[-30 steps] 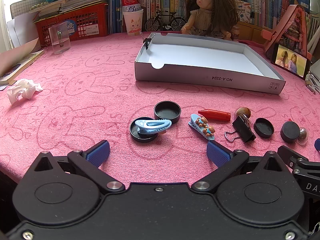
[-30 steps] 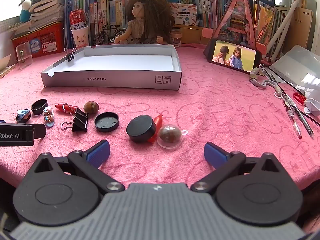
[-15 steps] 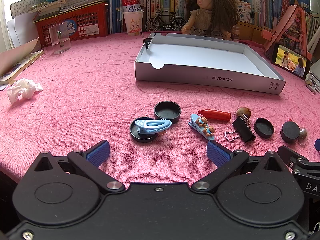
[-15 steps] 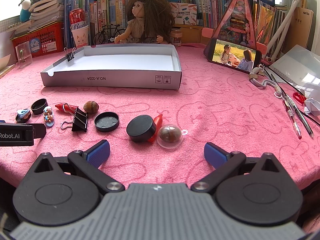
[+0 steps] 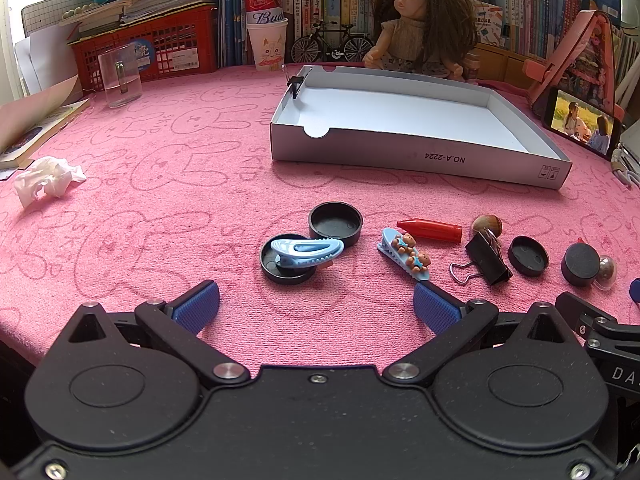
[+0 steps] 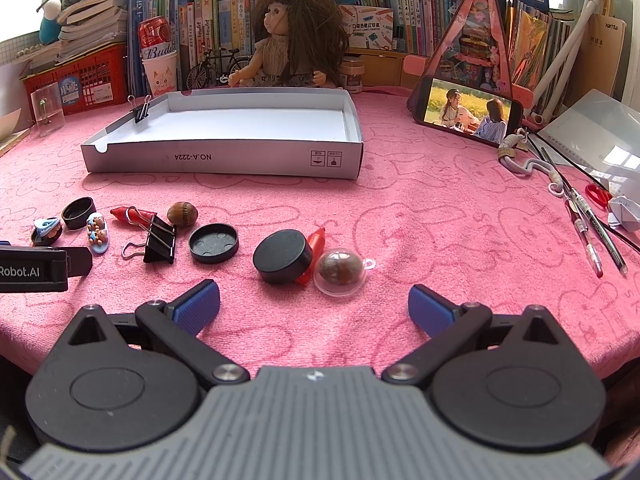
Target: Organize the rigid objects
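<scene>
Left wrist view has the left gripper (image 5: pixel 316 306) low over a pink cloth (image 5: pixel 168 216), its blue fingers (image 5: pixel 198 306) spread wide with nothing between them. Just ahead of it a blue clip (image 5: pixel 306 252) lies across a black lid (image 5: pixel 286 266), and a second lid (image 5: pixel 335 224) sits open side up, touching the first at its far right edge. To the right of these lie a bear clip (image 5: pixel 406 254), a red cap (image 5: pixel 430 230), a nut (image 5: pixel 487 225), a binder clip (image 5: pixel 486 260), a third lid (image 5: pixel 528 256), a black puck (image 5: pixel 580 266) and a clear dome (image 5: pixel 607 272) pressed against the puck's right side. A white tray (image 5: pixel 416 156) stands farther back on the cloth, well apart from the row, with a small black clip (image 5: pixel 295 83) pinched on its far left corner and nothing seen on its floor. A crumpled tissue (image 5: pixel 46 180) lies far left, and a doll (image 5: pixel 424 24) sits behind the tray. Right wrist view shows the right gripper (image 6: pixel 314 306) likewise released, fingers (image 6: pixel 430 312) wide apart and empty, hovering near the table edge. Nearest to it are the puck (image 6: pixel 283 255) and the dome (image 6: pixel 340 270), touching, with a second red piece (image 6: pixel 316 240) wedged behind them. The third lid (image 6: pixel 213 243), binder clip (image 6: pixel 158 238), nut (image 6: pixel 183 214) and red cap (image 6: pixel 130 214) run off to the left, toward the bear clip (image 6: pixel 97 232). The tray (image 6: pixel 224 156) is behind them, and pens (image 6: pixel 588 224) lie at far right.
</scene>
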